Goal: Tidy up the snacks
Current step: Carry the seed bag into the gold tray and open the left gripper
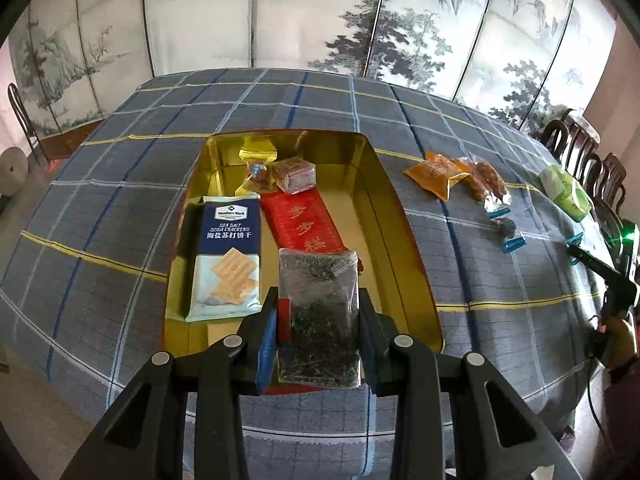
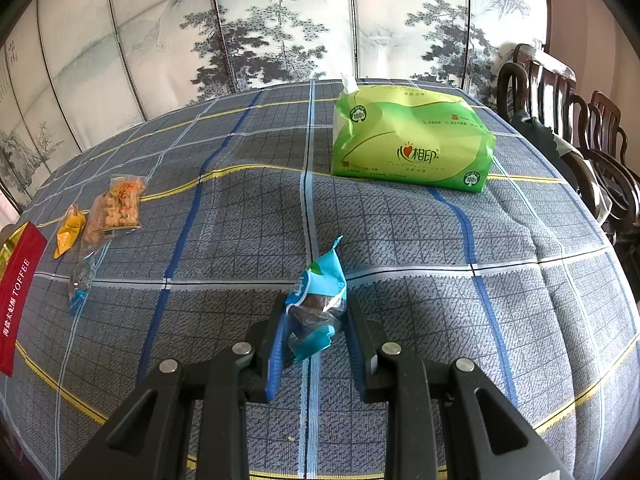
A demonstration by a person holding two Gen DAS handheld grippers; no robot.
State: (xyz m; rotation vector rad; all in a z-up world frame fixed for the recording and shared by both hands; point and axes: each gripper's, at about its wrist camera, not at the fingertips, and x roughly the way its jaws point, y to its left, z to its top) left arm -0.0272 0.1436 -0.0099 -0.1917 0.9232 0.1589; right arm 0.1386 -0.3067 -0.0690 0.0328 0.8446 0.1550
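The left hand-held gripper [image 1: 320, 320] is squeezing a tea bag [image 1: 320, 316] over the half-filled gold box [image 1: 400, 216], the right hand-held gripper [image 2: 316, 332] is pinching a blue candy [image 2: 318, 304], and more snacks [image 2: 118, 204] are waiting on the desk [image 2: 440, 280].

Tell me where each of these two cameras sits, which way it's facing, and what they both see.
Left wrist: on the left gripper, looking forward over the gold tin; its fingers hold a seaweed packet.
Right wrist: on the right gripper, looking across the table toward the green tissue pack; its fingers flank a blue-wrapped snack.
Shared: the plaid tablecloth, the orange packet, the tissue pack and the painted screen.
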